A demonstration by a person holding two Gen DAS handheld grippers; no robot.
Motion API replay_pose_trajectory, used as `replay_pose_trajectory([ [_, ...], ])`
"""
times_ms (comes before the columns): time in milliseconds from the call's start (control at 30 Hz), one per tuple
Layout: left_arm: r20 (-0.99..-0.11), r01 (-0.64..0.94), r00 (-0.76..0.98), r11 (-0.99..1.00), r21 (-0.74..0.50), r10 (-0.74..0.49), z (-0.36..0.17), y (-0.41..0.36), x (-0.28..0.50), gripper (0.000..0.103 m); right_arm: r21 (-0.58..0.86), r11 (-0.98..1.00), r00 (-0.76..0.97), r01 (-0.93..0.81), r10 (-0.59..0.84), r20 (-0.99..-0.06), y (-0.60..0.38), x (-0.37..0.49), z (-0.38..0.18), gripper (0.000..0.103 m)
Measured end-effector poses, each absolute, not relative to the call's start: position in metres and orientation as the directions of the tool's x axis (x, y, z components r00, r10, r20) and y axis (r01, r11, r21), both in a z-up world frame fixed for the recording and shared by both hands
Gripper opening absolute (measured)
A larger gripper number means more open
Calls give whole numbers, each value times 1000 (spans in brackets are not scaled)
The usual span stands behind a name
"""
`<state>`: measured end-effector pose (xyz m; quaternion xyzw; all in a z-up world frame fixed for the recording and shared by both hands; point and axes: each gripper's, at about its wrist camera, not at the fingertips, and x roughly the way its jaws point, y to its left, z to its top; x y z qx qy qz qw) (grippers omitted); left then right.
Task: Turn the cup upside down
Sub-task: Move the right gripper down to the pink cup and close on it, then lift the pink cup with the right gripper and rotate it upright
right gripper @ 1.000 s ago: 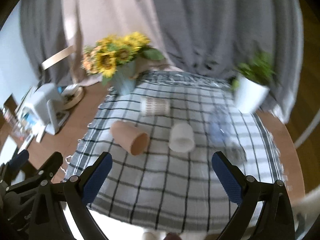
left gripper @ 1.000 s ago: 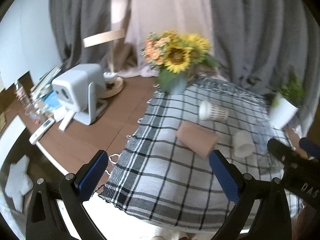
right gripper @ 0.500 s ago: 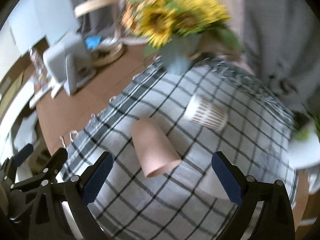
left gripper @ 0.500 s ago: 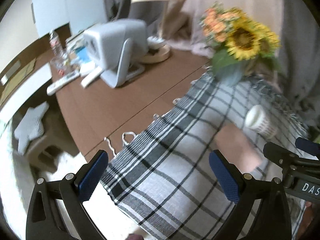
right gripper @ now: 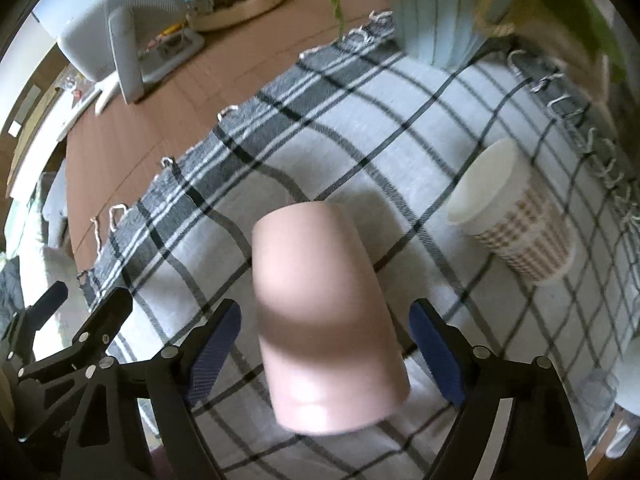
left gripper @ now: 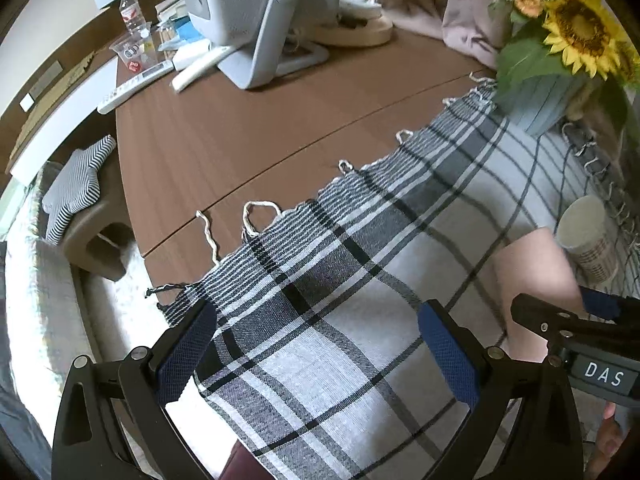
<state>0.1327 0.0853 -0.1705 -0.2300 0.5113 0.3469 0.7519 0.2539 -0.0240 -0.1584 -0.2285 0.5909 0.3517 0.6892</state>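
Observation:
A pink cup (right gripper: 328,320) lies on its side on the checked cloth (right gripper: 360,128), its base pointing away from me. My right gripper (right gripper: 326,354) is open, its blue pads on either side of the cup, apart from it. In the left wrist view the pink cup (left gripper: 532,276) shows at the right, partly behind the right gripper's black frame (left gripper: 576,332). My left gripper (left gripper: 316,358) is open and empty above the cloth's near left part. A patterned paper cup (right gripper: 512,216) lies on its side to the right; it also shows in the left wrist view (left gripper: 588,240).
A pale blue vase of sunflowers (left gripper: 544,96) stands at the cloth's far edge. A white appliance on a stand (left gripper: 256,12), remotes (left gripper: 132,88) and a bottle (left gripper: 130,12) stand on the brown table (left gripper: 248,136). A white cup (right gripper: 628,376) lies at the right edge.
Both grippers have dropped lower and closer to the table. The right gripper has come down around the pink cup, which now sits between its pads. The left has swung left.

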Motion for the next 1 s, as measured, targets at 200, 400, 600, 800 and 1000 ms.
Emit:
replay_pose_trajectory([
  [200,-934,-741,220,671,28,282,-178,86,137,103,129,641,2,-757,200,-980,-22,258,-180,81],
  [400,-926,-703,237,710,46,294,-176,87,140,103,147,677,5,-721,217,-976,-31,262,-185,75],
  [600,-923,-622,280,782,36,265,-169,91,143,103,175,735,20,-655,248,-968,-47,261,-177,74],
  [800,-919,-491,332,871,23,212,-160,94,145,103,178,821,97,-543,272,-957,-73,246,-156,72],
  [1000,-909,-347,375,937,44,181,-153,98,145,103,180,904,177,-388,264,-948,-86,215,-150,72],
])
